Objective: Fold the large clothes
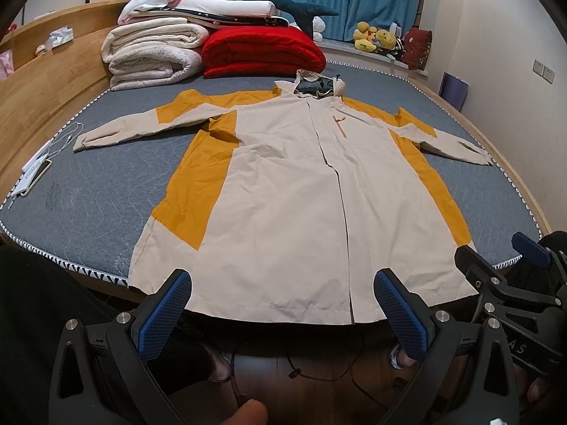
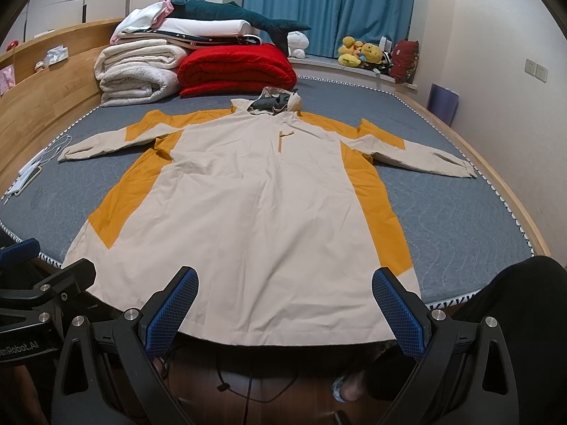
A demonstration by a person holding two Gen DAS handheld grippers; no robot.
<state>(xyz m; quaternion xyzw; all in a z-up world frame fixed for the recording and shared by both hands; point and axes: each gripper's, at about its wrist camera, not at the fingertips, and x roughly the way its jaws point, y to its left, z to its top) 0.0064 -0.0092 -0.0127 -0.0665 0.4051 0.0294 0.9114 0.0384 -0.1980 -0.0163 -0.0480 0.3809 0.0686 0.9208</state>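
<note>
Fold not started: jacket laid flat, nothing creased yet.

We have the cream-and-mustard jacket spread face up on the bed, zip closed, both sleeves out sideways, hood toward the far end near the red blanket and the stack of bedding. Hem hangs slightly over the near edge of the mattress, right in front of us. Left gripper has its jaws wide apart and holds nothing, hovering just short of the hem. Right gripper is the same, jaws apart and empty, beside the left one. So the layout looks done; in our judgement every fold is left: sleeves in, sides over, then hem up toward the hood. A phone and cable lie at the left bed edge, well apart from the sleeve cuff.
</note>
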